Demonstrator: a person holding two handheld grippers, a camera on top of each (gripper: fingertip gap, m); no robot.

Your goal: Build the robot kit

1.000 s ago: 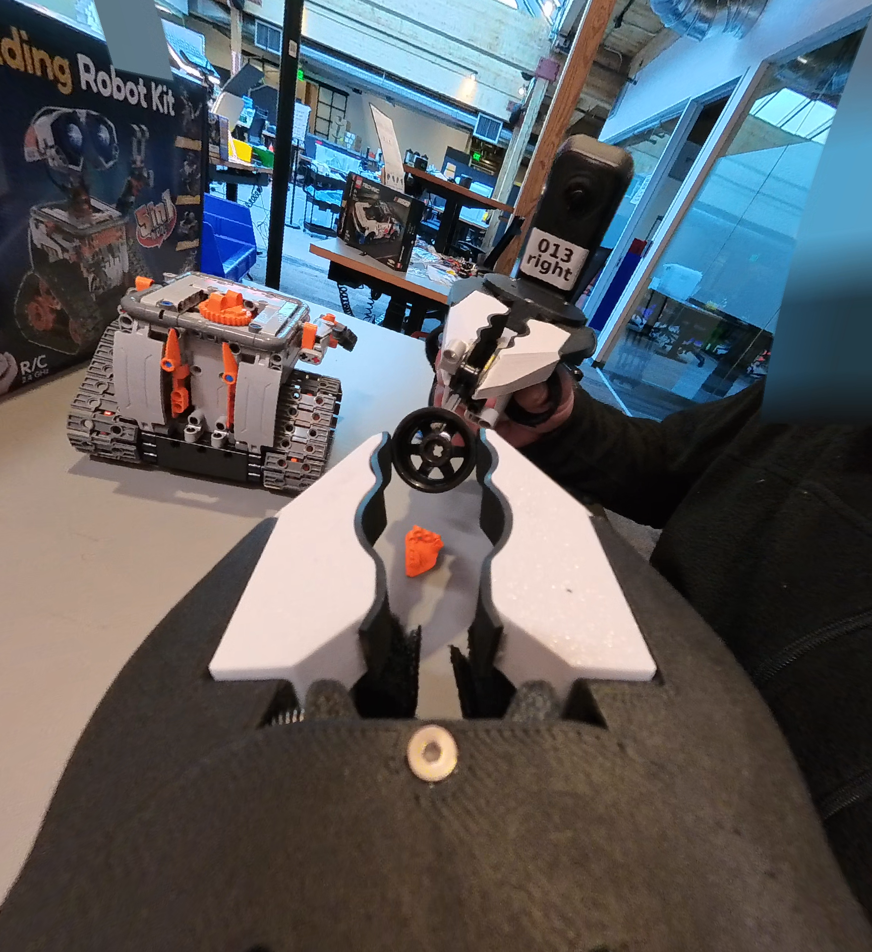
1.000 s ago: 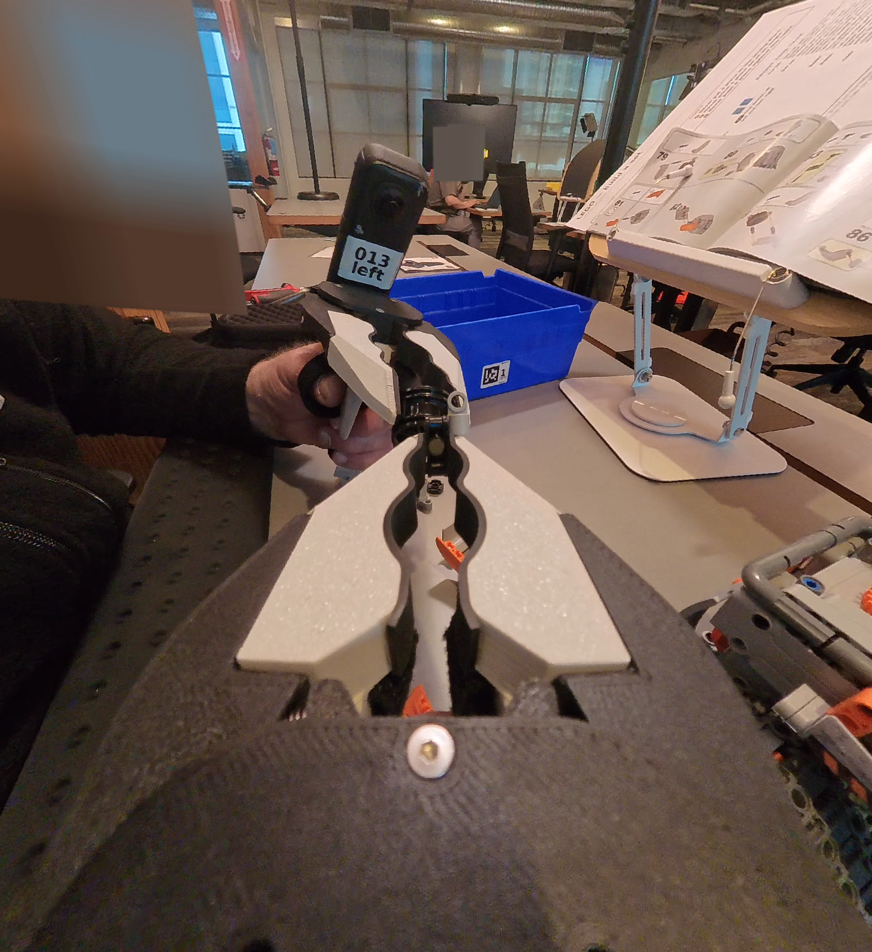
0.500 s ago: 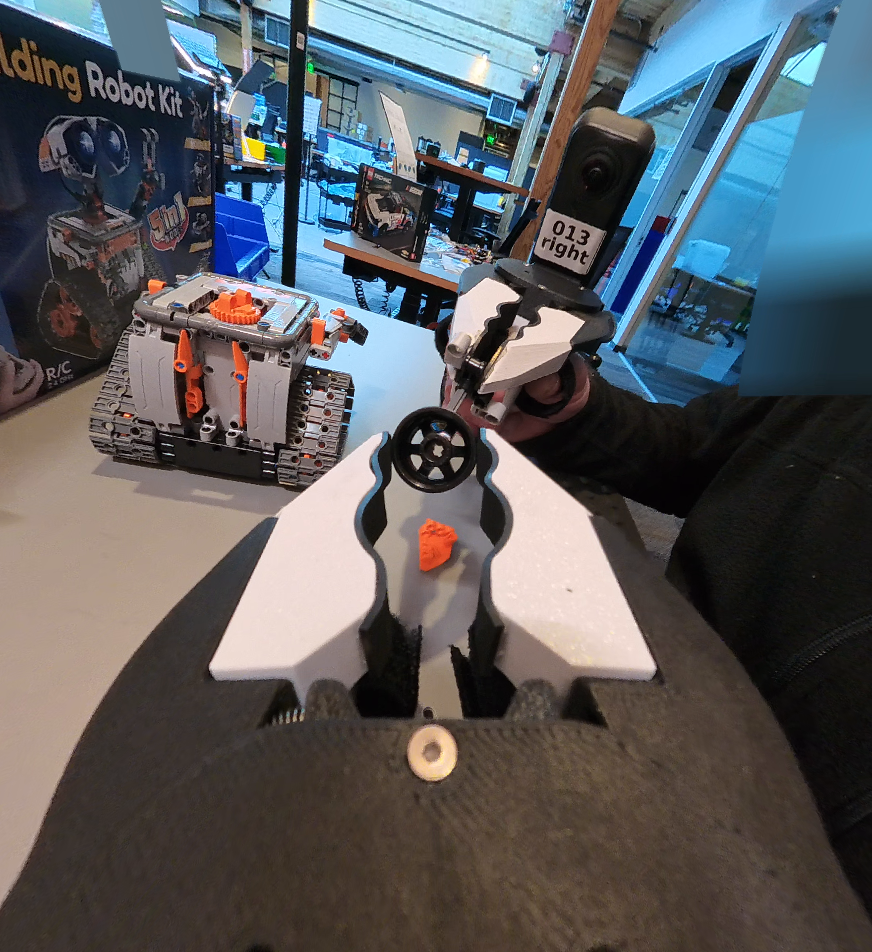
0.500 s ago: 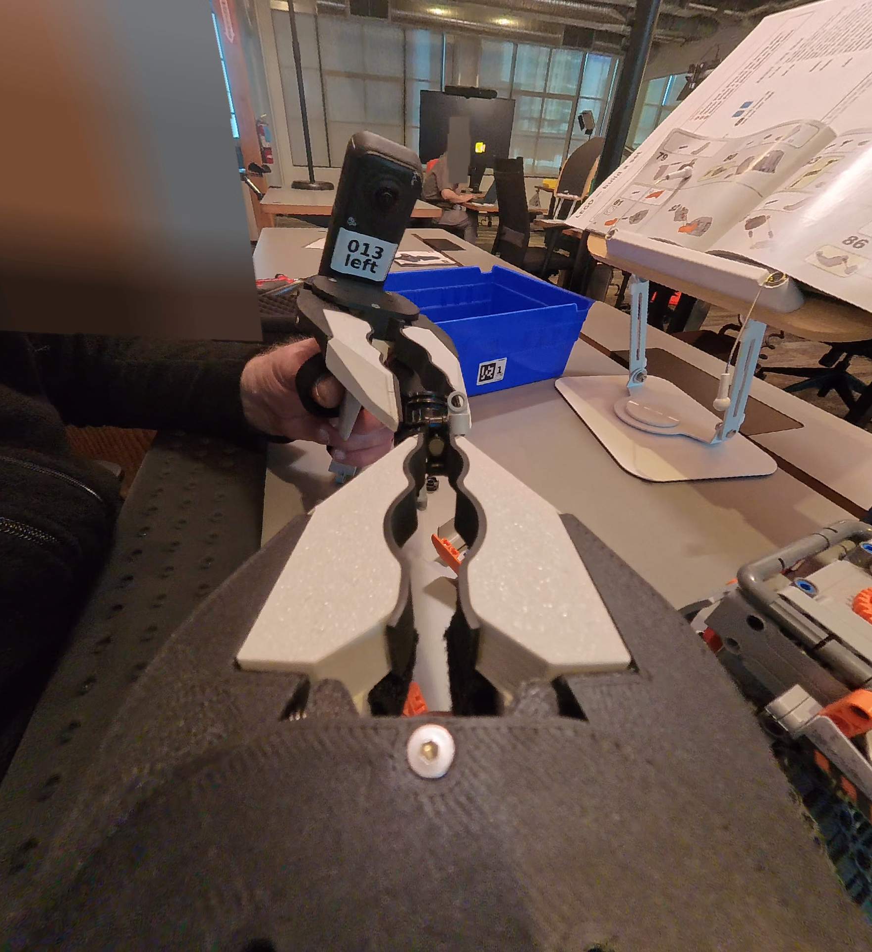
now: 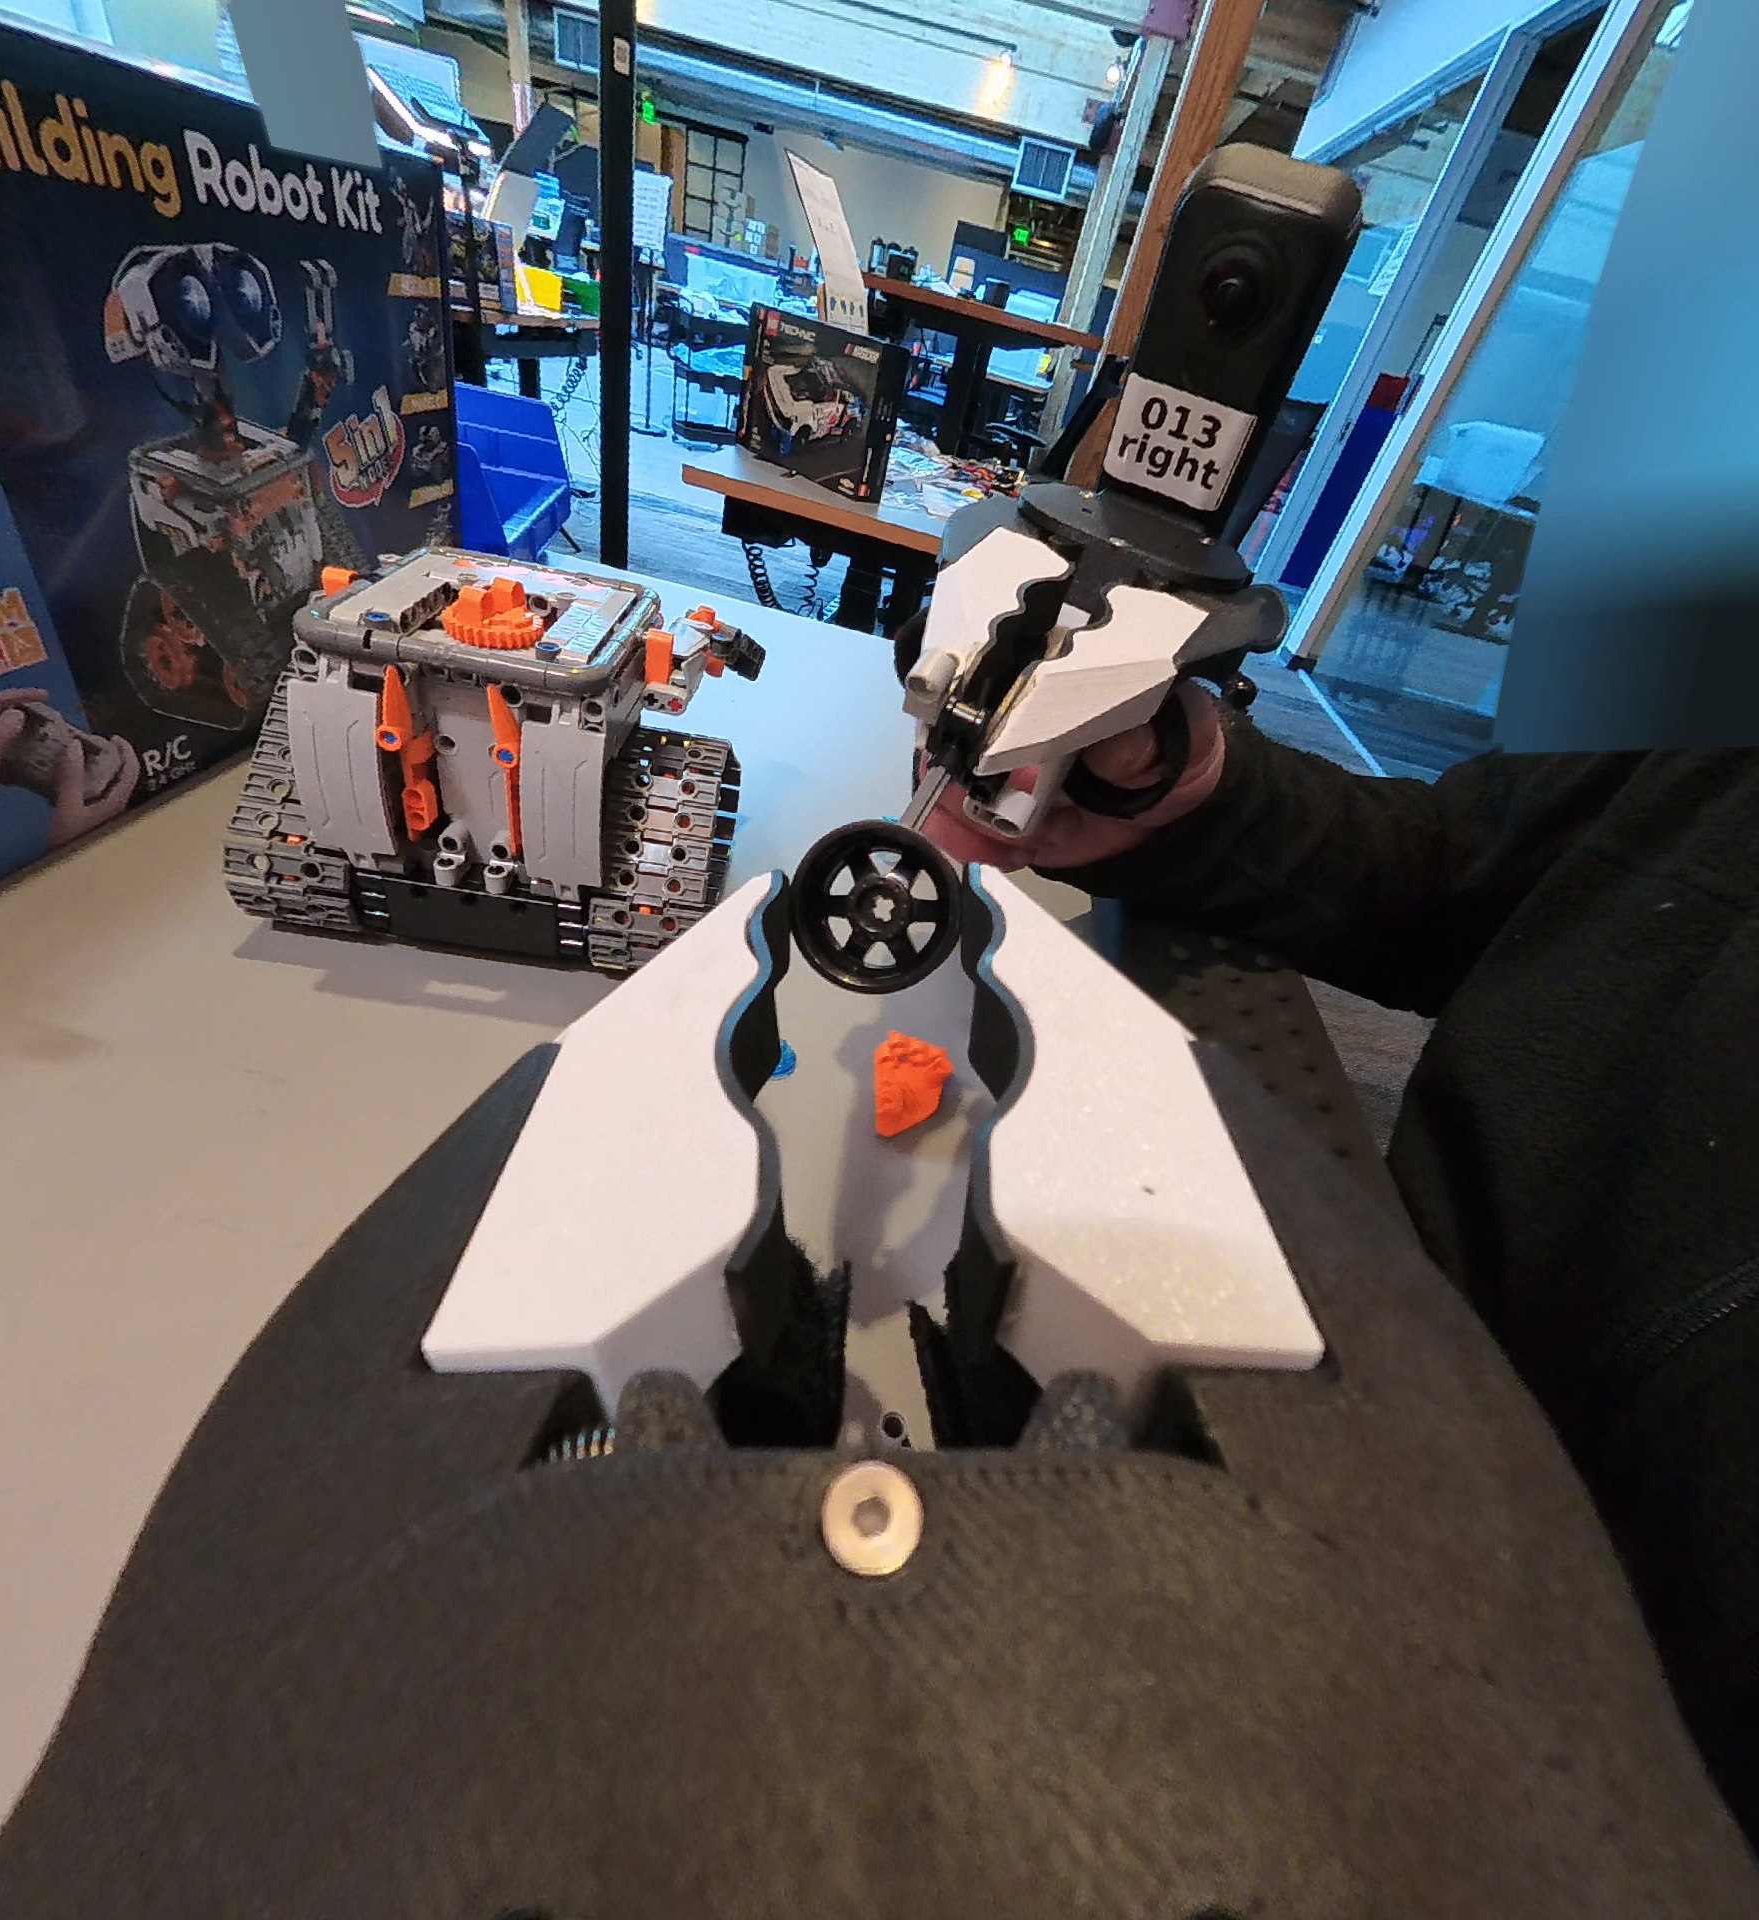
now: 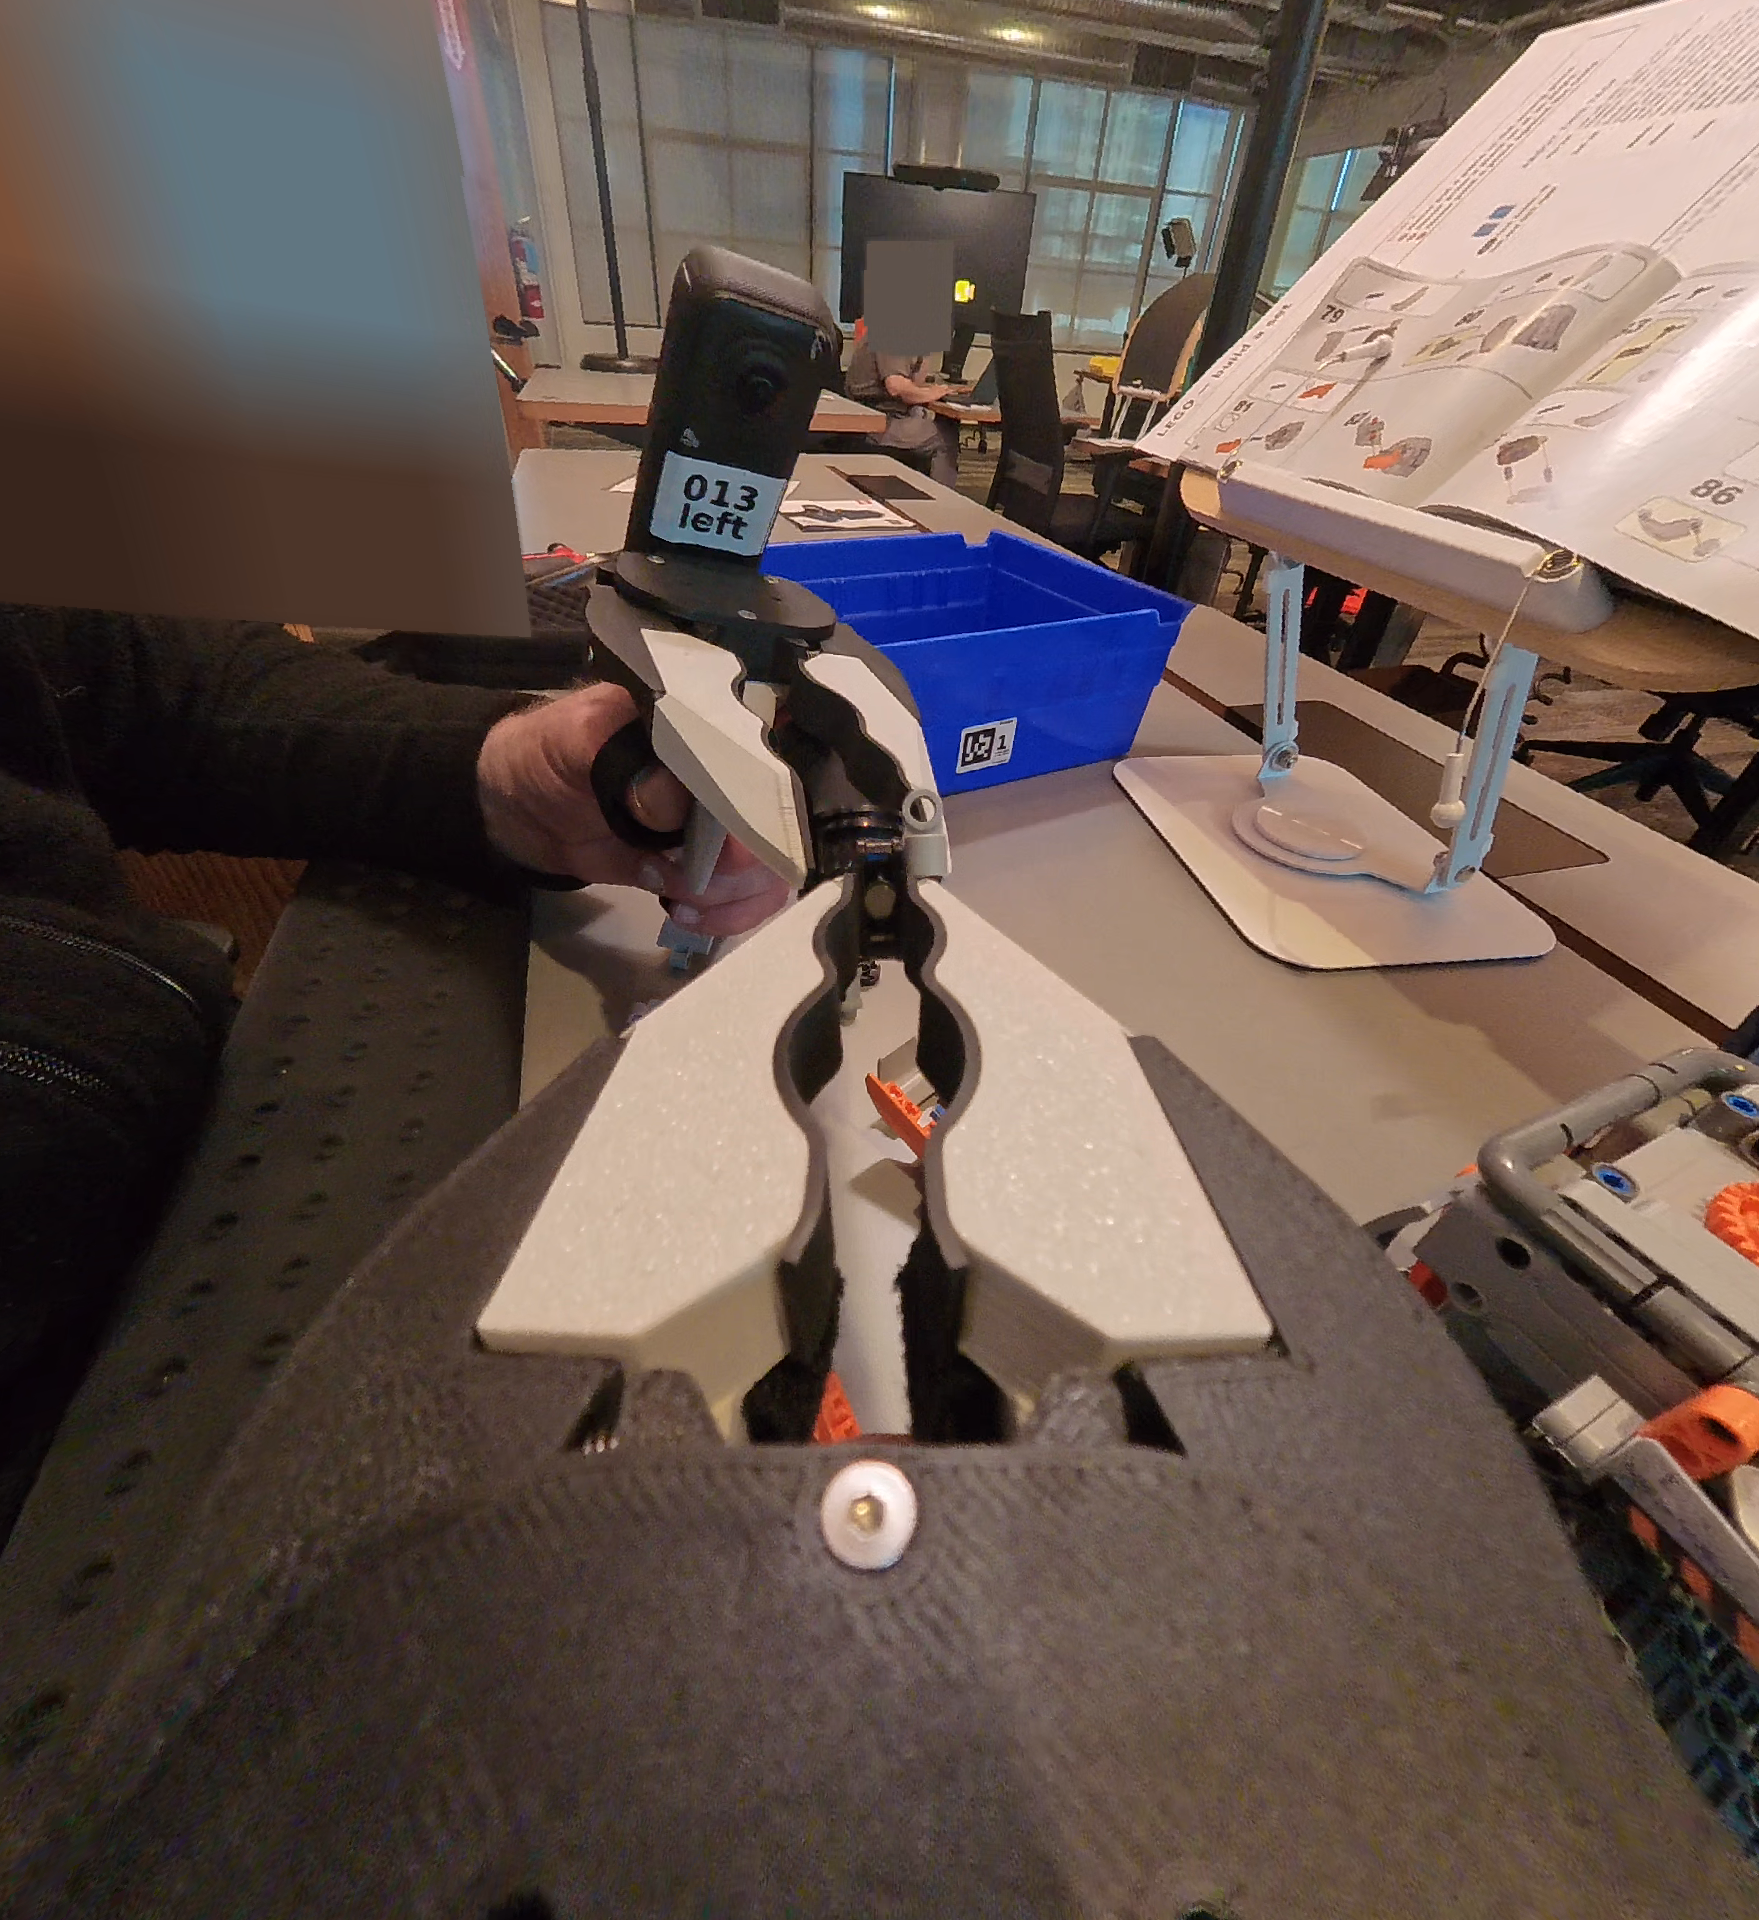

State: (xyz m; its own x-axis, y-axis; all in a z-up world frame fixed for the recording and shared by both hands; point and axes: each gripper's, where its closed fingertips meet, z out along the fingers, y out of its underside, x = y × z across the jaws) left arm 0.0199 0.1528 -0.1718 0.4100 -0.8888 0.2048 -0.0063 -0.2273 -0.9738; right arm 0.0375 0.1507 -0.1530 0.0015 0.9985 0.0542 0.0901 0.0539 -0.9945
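Observation:
My left gripper (image 5: 875,896) is shut on a black spoked wheel (image 5: 875,916) and holds it above the grey table (image 5: 127,1091). My right gripper (image 5: 963,748) faces it from just behind. It is shut on a small grey and black brick assembly (image 5: 958,717) whose thin axle points down at the wheel's rim. In the right wrist view, my right gripper (image 6: 875,906) pinches that assembly (image 6: 877,914) at its tips, right below the left gripper (image 6: 844,821). An orange brick piece (image 5: 911,1081) lies on the table under the left fingers.
A grey and orange tracked robot model (image 5: 501,748) stands on the table, in front of its dark blue kit box (image 5: 127,416). A blue bin (image 6: 979,644) and a white stand with an open instruction booklet (image 6: 1477,416) stand farther back. A black perforated mat (image 6: 355,1091) lies along the table's edge. My left and right fingertips are right by each other. The orange brick piece (image 5: 911,1081) is about equally far from each gripper, around 15 cm.
Both grippers kept their grip and stayed facing each other. The left wrist view drifted so the robot model sits further right. The axle tip now sits close to the wheel.

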